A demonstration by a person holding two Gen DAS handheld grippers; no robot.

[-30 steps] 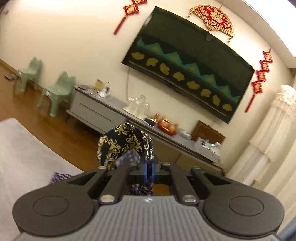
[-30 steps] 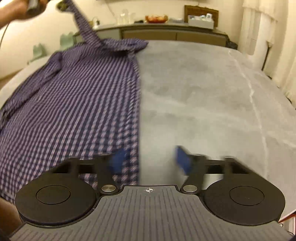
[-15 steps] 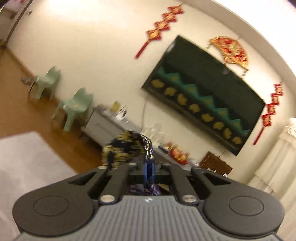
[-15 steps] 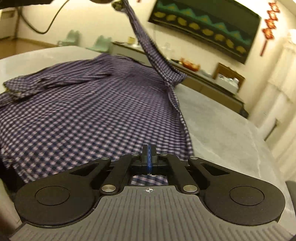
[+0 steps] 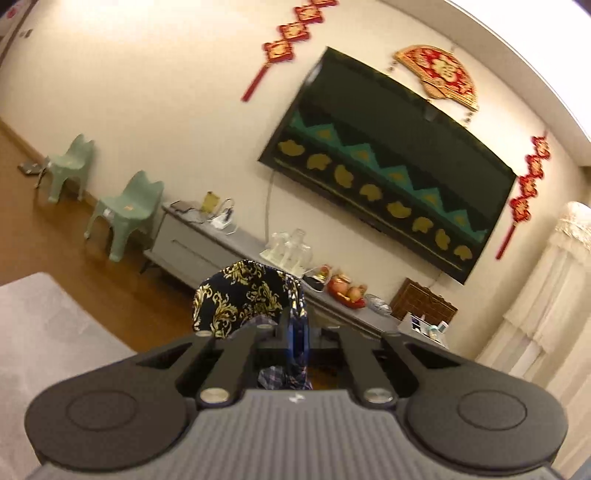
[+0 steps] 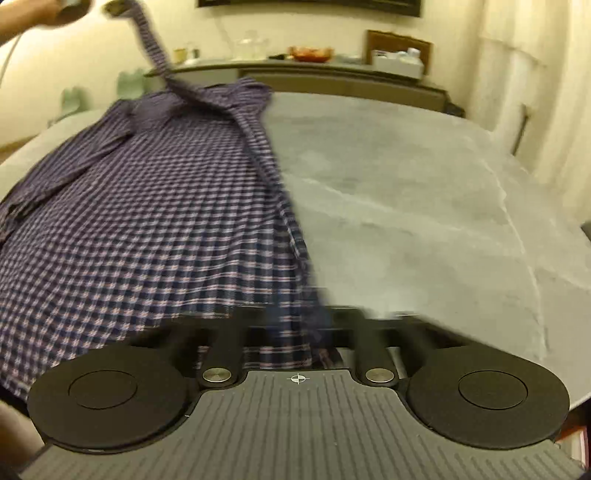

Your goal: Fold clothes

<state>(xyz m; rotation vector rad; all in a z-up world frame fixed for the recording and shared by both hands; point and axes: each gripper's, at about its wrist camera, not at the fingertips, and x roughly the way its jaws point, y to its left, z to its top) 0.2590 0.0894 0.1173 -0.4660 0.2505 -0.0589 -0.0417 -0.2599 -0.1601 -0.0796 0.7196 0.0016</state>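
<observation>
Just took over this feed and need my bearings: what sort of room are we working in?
Most likely a home living room. A wall-mounted TV under a patterned cover hangs above a long low cabinet holding a fruit bowl, and red festive knot hangings decorate the wall. The checked shirt lies on a grey table.

Ahead of our right gripper the shirt lies spread on the table, filling its left half; bare tabletop runs off to the right. A strip of shirt rises up and leftward to our left gripper, though blur leaves that end unclear. Beyond the table's far edge stands a sideboard. Two chairs sit left of it.
</observation>
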